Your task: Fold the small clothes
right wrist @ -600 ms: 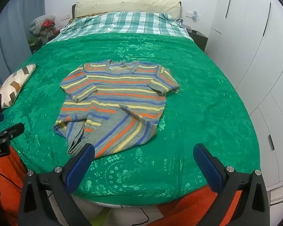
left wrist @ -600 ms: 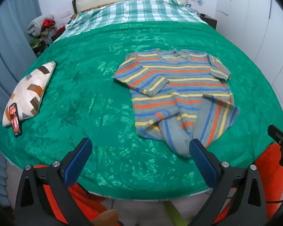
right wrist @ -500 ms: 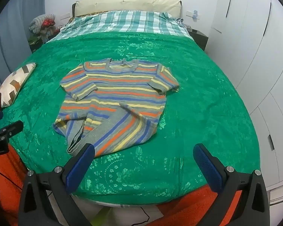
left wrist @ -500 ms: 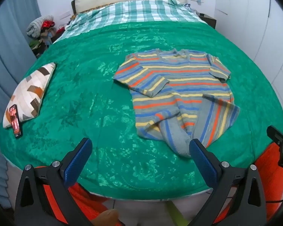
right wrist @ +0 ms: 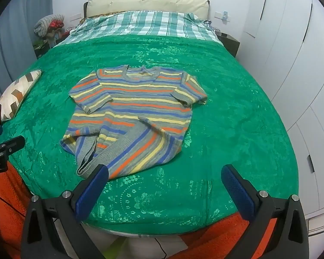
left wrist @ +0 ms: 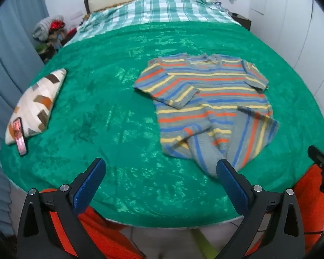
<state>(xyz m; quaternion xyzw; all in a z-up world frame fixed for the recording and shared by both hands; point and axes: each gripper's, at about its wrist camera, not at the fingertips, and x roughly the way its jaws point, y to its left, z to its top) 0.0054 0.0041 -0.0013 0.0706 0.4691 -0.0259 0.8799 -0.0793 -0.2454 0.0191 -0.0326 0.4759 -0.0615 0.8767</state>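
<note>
A small striped knit sweater in grey, orange, yellow and blue lies on the green bedspread, neck toward the headboard. Its lower hem is folded up and crumpled, and both sleeves are folded in. It also shows in the right wrist view. My left gripper is open and empty, over the bed's near edge, just short of the sweater's hem. My right gripper is open and empty, near the front edge, its left fingertip by the crumpled hem.
A patterned cushion with a phone leaning on it lies at the bed's left edge. A checked sheet covers the head end. White wardrobes stand to the right. Orange rug lies below the bed.
Both grippers have moved slightly closer to the bed and a little lower. The sweater has not moved.
</note>
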